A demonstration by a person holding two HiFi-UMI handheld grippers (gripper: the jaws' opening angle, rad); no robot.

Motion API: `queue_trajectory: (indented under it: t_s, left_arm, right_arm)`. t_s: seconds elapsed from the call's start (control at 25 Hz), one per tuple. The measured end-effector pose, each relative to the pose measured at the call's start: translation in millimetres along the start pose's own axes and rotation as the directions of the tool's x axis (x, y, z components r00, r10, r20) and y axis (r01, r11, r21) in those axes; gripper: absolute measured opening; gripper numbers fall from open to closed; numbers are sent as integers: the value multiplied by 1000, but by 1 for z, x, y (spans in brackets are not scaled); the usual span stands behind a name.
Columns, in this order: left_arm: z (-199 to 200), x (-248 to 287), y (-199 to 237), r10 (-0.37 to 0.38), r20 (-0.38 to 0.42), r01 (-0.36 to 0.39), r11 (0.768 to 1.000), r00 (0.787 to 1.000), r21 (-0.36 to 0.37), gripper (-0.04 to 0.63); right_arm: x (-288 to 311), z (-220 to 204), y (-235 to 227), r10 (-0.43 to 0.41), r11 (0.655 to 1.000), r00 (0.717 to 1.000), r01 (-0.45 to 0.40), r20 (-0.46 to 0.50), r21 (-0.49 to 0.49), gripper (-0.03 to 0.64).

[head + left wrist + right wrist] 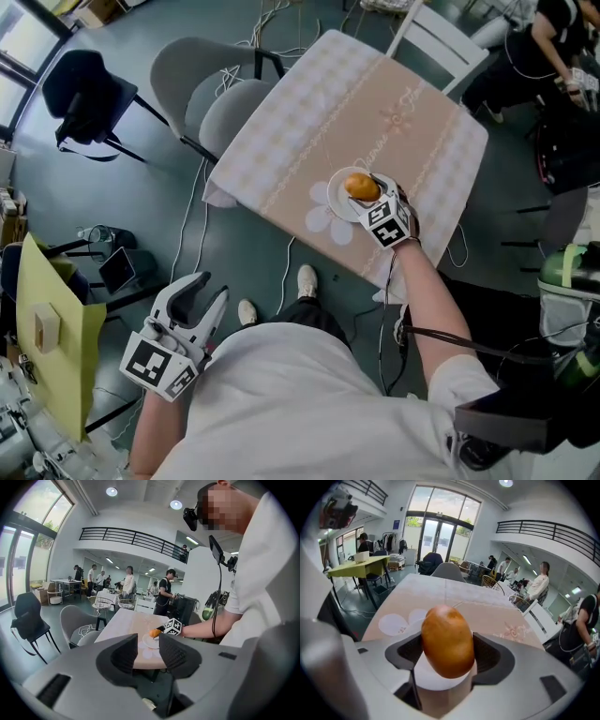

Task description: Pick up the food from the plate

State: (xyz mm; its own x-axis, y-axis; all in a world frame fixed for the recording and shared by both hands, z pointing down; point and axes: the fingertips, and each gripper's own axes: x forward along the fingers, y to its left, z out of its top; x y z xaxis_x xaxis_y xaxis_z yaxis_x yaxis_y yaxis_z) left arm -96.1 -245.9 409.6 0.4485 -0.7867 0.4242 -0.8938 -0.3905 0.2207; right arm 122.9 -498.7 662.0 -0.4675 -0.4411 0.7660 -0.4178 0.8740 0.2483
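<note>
Idling: my left gripper hangs low by my side, well clear of the table, jaws apart with nothing between them.
Right gripper: it reaches over the table's near edge to the plate; its jaws stand wide, one on each side of the food.
Grip: the food fills the whole gap, and both pads look to lie against its flanks. I read that as a light hold, not a hard squeeze.
Food: a smooth, golden-brown oval, like a bun, over the white plate. I cannot tell whether it rests there or is just off it.
Weight: I judge it light; one gripper will do.
Surface: smooth and rounded, so I expect it to roll or squirt out if I pinch off-centre.
Give: likely soft under a thin skin; too much squeeze would dent it.
Where to hold: across the short way at the widest part, pads level on the flanks.
Plate: small, near the table edge closest to me; I judge it light enough to skid if the food drags on it.
Table: pale, checked at the sides, with white flower prints beside the plate.
Beyond: grey chairs at the far side, and people well off in the hall.
</note>
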Motion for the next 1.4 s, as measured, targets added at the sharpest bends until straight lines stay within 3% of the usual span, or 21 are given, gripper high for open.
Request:
queue_trajectory:
  t_s: [0.28,0.64,0.88,1.0,1.04,1.4]
  left_arm:
    - [-8,-17,-1,-104,44,103,994,994,32,137]
    - [-28,-58,-1,-231,58,225,969,971,105,137]
    - [-52,-95,-3,-290,48,282,951,956,127,132]
    - [-67,-111,-1,-304,33,297,945,952,140,19]
    - [-73,-115,-1,-313,22,307,941,950,144,9]
    - [-101,-144,0,-349,-14,347,925,937,155,9]
  right_arm:
    - [-63,17,31,-79,985,994,68,69,156,339]
    - [-156,57,111,-193,961,971,159,142,225,339]
    - [-204,83,179,-228,949,955,174,189,262,339]
    - [-221,98,213,-229,948,950,167,213,271,339]
    - [-225,102,225,-226,948,950,162,217,274,339]
    - [-257,128,293,-224,950,939,151,260,273,339]
